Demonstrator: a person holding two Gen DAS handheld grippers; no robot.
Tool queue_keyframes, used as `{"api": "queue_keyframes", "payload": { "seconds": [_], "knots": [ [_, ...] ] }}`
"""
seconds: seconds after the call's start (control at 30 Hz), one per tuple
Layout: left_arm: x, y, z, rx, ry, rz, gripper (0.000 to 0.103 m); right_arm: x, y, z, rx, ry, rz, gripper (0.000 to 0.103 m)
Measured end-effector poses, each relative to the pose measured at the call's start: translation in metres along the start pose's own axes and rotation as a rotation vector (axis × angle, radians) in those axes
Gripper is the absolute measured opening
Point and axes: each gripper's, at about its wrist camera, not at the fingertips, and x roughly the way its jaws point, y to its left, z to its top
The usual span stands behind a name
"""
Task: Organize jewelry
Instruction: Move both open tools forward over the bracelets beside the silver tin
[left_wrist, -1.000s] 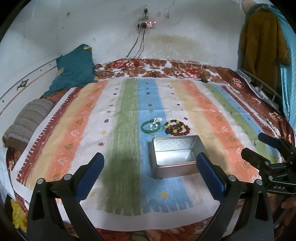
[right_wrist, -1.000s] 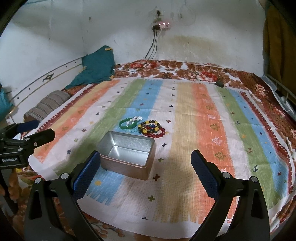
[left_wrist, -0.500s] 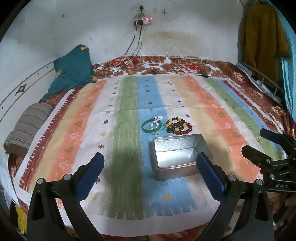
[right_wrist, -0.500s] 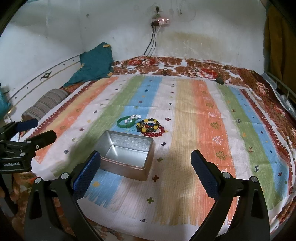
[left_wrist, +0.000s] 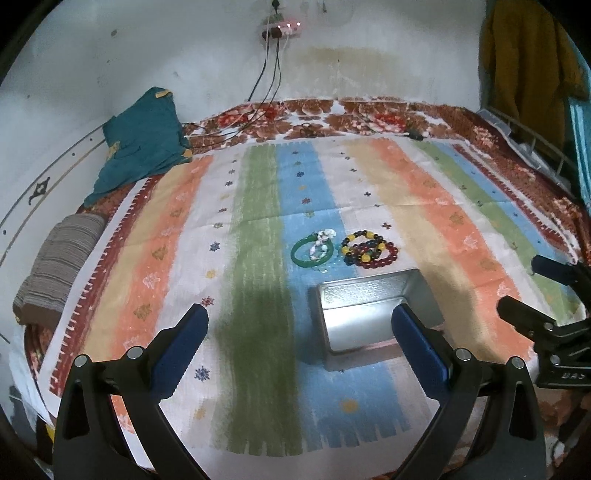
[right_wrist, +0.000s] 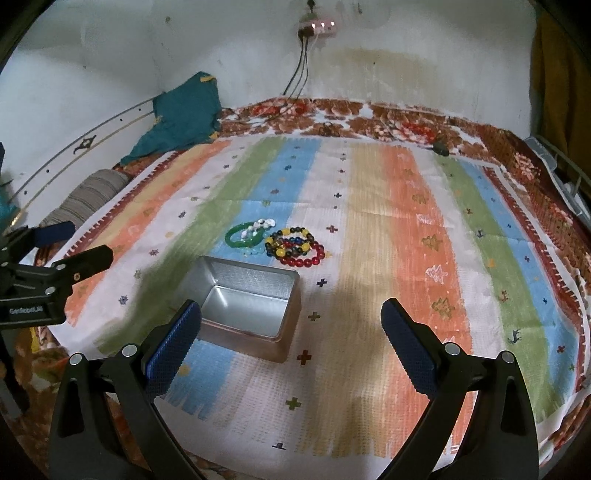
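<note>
An open silver metal tin (left_wrist: 373, 314) (right_wrist: 247, 302) sits empty on the striped cloth. Just beyond it lie a green bangle (left_wrist: 310, 254) (right_wrist: 243, 238) with a white beaded piece on it, and a pile of dark, yellow and red bead bracelets (left_wrist: 369, 249) (right_wrist: 297, 247). My left gripper (left_wrist: 299, 336) is open and empty, near the tin's front. My right gripper (right_wrist: 291, 332) is open and empty, to the tin's right. Each gripper also shows in the other view: the left gripper in the right wrist view (right_wrist: 55, 251), the right gripper in the left wrist view (left_wrist: 532, 288).
The striped cloth (left_wrist: 192, 229) covers a floral bedspread (right_wrist: 524, 173). A teal garment (left_wrist: 144, 136) and a striped pillow (left_wrist: 59, 262) lie at the left. Cables hang from a wall socket (left_wrist: 282, 27). A mustard garment (left_wrist: 524, 62) hangs at the right.
Both grippers have moved forward over the cloth; the tin and jewelry sit closer and lower in both views. Nothing was grasped.
</note>
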Motion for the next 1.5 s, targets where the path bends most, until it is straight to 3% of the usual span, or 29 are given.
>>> {"api": "queue_keyframes", "payload": {
  "seconds": [0.3, 1.03, 1.3, 1.5],
  "knots": [
    [0.032, 0.011, 0.022, -0.042, 0.06, 0.008, 0.097, 0.026, -0.007, 0.021, 0.014, 0.049, -0.006, 0.099],
    [0.075, 0.014, 0.053, -0.064, 0.098, -0.036, 0.097, 0.068, -0.016, 0.05, 0.018, 0.126, 0.0, 0.099],
    [0.094, 0.011, 0.059, -0.036, 0.137, -0.074, 0.097, 0.088, -0.018, 0.058, 0.006, 0.164, 0.015, 0.099],
    [0.114, 0.006, 0.062, 0.003, 0.177, -0.057, 0.097, 0.105, -0.026, 0.063, 0.026, 0.177, 0.042, 0.099]
  ]
}}
